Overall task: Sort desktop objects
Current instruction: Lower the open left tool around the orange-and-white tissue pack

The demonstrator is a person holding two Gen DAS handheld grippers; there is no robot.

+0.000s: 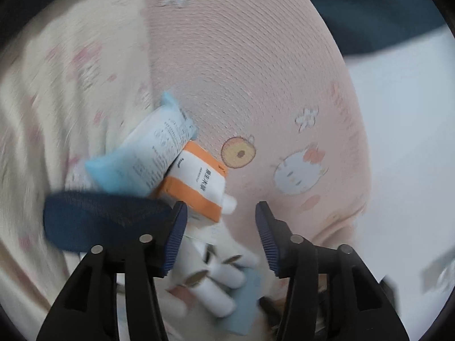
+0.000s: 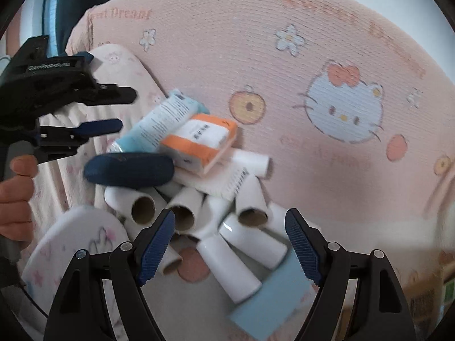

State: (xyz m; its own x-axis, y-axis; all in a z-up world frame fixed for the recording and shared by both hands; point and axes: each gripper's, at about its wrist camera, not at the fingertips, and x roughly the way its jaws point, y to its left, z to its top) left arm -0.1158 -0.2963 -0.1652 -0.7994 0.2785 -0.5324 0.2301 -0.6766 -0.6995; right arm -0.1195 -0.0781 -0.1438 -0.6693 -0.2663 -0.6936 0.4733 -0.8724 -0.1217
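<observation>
**Objects heaped on the pink mat**

An orange-and-white box (image 2: pixel 200 142) leans tilted on a light-blue tube (image 2: pixel 159 123). A dark navy oval case (image 2: pixel 129 170) lies just beside them, touching the box. Below, white cardboard rolls (image 2: pixel 244 237) lie jumbled at mixed angles, beside a pale-blue card (image 2: pixel 273 304).

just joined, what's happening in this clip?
A person holds a gripper in each hand over a jumble on a pink cartoon-print cloth. Both the left gripper and the right gripper are open with nothing gripped. The pile has white cardboard tubes, an orange-and-white box, a light blue tube and a dark blue oval case, all heaped and overlapping. Nothing in view looks sorted yet.
</observation>
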